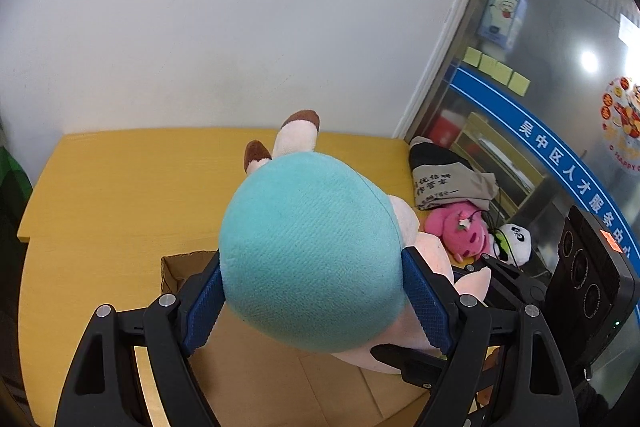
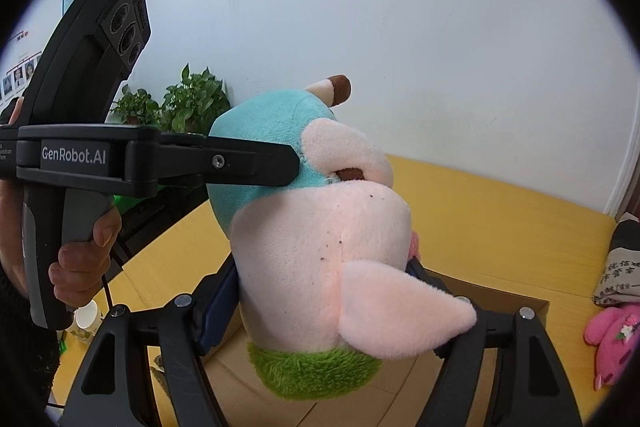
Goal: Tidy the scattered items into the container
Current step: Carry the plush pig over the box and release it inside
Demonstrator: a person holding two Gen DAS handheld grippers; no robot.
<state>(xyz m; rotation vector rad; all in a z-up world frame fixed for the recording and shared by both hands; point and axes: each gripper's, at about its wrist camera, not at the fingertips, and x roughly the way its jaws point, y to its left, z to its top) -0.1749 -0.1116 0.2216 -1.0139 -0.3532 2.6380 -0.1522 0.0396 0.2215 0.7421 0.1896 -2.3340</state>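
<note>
We hold the plush toy [image 1: 312, 259] over the cardboard box [image 1: 180, 269], left gripper [image 1: 312, 297] and right gripper [image 2: 324, 301] both clamped on it. Uneven release (it's bulky) could tip it toward 3 o'clock, beside the pink toy [image 1: 460, 231].

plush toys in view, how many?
3: big teal-and-pink plush clamped by both grippers over the cardboard box; pink plush and panda plush lying on the table at right. Others may be hidden.
</note>
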